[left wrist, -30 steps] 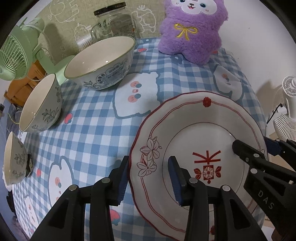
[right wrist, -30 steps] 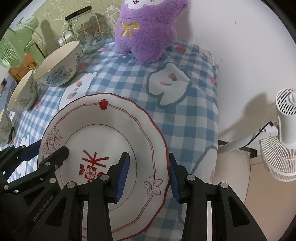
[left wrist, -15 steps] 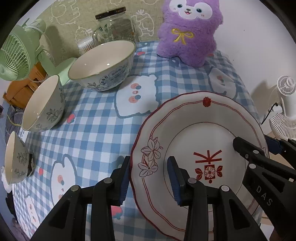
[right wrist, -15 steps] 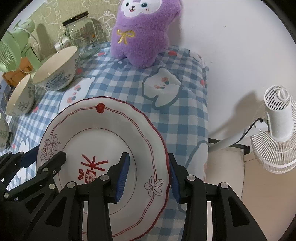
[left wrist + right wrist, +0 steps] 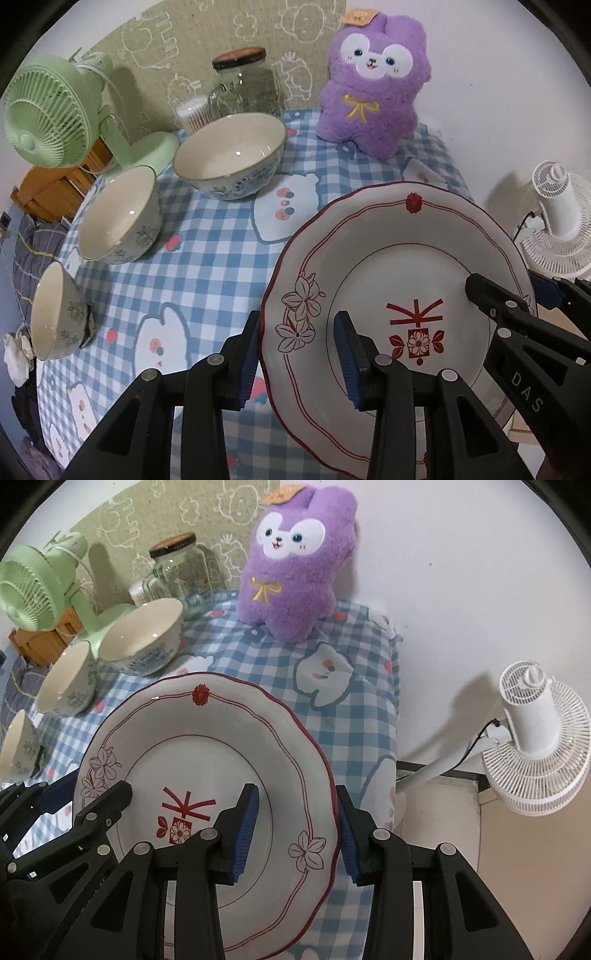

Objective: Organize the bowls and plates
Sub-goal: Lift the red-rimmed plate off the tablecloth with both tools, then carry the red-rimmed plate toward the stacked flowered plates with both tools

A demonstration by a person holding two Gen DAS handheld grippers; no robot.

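plate (image 5: 399, 266): white, scalloped red rim, red flower motifs, tilted above the desk (image 5: 207, 254), clamped at opposite rims | large bowl (image 5: 229, 155): white interior, blue pattern, upright at desk rear | medium bowl (image 5: 118, 214): floral, upright, left of centre | small bowl (image 5: 55, 310): floral, upright, near left edge

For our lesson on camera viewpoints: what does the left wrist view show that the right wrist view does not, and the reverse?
Only the left wrist view: a clear tub of cotton swabs in plain sight.
Only the right wrist view: the beige floor beside the table.
Both: the red-patterned white ceramic plate, gripped on opposite rims by the left claw and right claw, plus the purple plush toy.
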